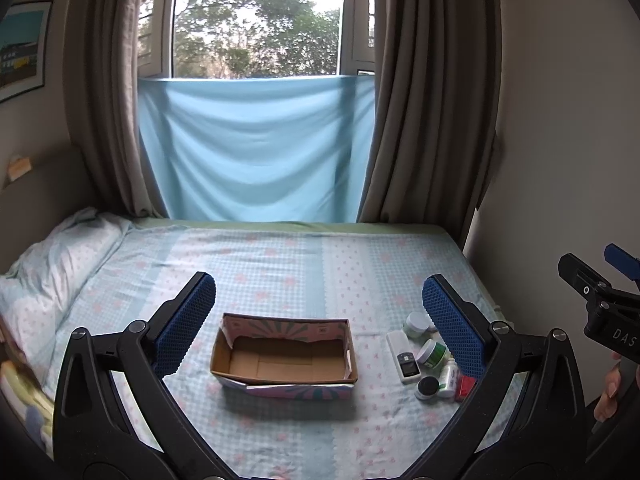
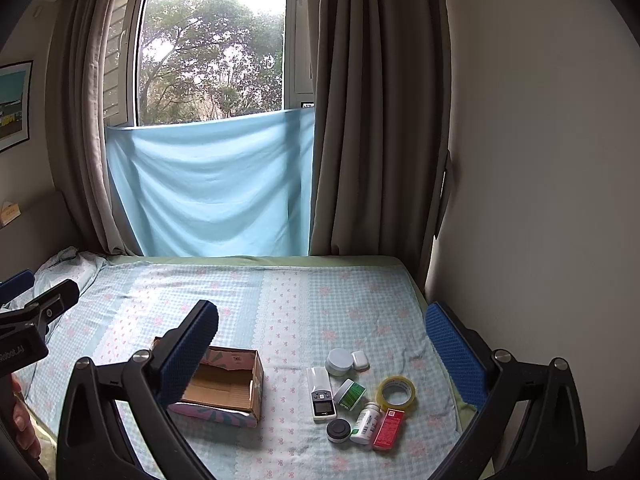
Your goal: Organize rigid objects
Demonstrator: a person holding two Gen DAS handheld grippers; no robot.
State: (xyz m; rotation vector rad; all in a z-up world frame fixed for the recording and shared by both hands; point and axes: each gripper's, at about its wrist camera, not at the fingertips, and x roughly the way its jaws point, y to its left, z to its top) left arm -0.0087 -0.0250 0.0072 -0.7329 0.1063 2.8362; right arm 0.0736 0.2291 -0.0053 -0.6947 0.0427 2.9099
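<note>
From my remote seat I count one open cardboard box with patterned paper sides. Beside it I count eight small items: one white remote with a dark screen, one white rounded case, one roll of clear yellowish tape, one white pill bottle with a green label, one red rectangular carton, and three round jars: a pale-lidded one, a green-labelled one and a black-lidded one.

Daylit window, brown curtains, blue cloth, bed, framed picture.
</note>
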